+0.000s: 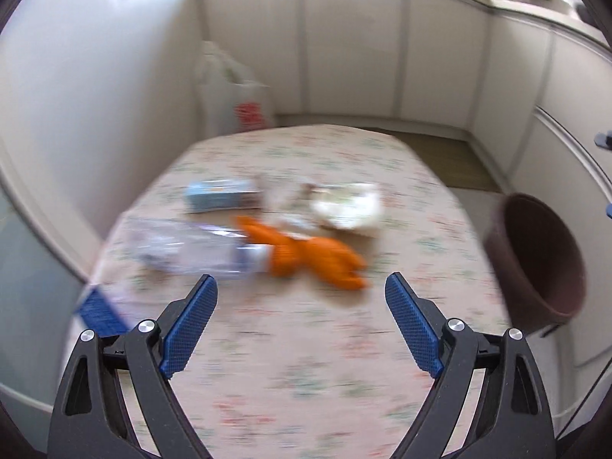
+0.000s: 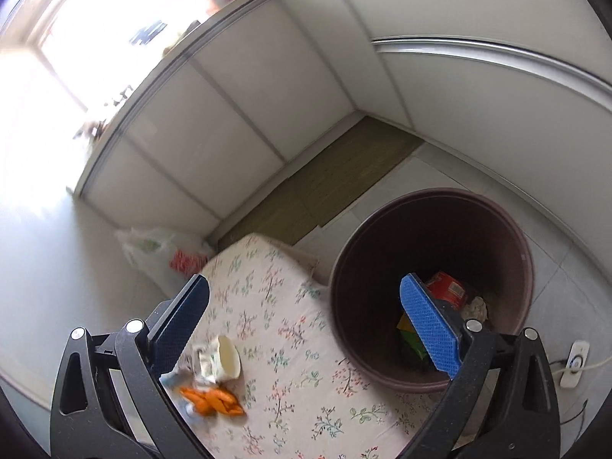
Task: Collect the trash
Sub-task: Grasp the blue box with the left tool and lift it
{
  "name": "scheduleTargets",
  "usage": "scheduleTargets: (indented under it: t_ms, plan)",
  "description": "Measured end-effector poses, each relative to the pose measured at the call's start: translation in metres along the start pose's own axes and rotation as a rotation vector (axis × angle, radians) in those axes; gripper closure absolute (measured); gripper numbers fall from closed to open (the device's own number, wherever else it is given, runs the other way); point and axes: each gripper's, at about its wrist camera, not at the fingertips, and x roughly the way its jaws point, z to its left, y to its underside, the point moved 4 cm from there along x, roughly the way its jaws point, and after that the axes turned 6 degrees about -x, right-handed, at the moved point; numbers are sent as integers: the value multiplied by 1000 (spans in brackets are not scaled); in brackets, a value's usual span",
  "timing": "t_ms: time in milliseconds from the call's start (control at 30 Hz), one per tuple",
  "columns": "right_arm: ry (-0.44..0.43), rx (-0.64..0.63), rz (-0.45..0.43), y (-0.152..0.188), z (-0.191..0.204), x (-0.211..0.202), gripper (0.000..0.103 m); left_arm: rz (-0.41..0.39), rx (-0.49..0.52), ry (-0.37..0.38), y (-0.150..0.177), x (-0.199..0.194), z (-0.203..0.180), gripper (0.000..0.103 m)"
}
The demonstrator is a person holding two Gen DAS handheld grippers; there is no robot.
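Trash is spread across the middle of the table (image 1: 290, 363), and both grippers are seen released, fingers wide apart and holding nothing. The left gripper (image 1: 302, 287) is aimed at the pile; the right gripper (image 2: 306, 287) is held over the table edge beside the brown bin (image 2: 432, 225), which stands on the floor by the table's right side. A pick is judged to be the step in hand. The orange peel (image 1: 306, 254) lies nearest, so it is best taken first: the fingers should be lowered either side of its thick middle and closed gently, since peel is soft and may tear. The clear plastic bottle (image 1: 191, 248) lies on its side touching the peel, and could be nudged into rolling. Beyond them a pale blue carton (image 1: 222, 195) and crumpled white wrappers (image 1: 348, 206) are seen, blurred. In the bin a red can (image 2: 447, 287) and some scraps are already collected.
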Motion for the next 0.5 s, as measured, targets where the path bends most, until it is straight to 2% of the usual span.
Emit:
scheduleTargets:
  t_ms: [167,367,500]
  plan:
    - [-6,-169,58,26,53,19,7,-7,-114,-117,0,-2,74,16]
    - [7,-356,100,64,102,36,7,78,-332,-250,14,15,157,16]
    - [15,-447,153,89,121,51,7,111,-483,-324,27,28,203,16]
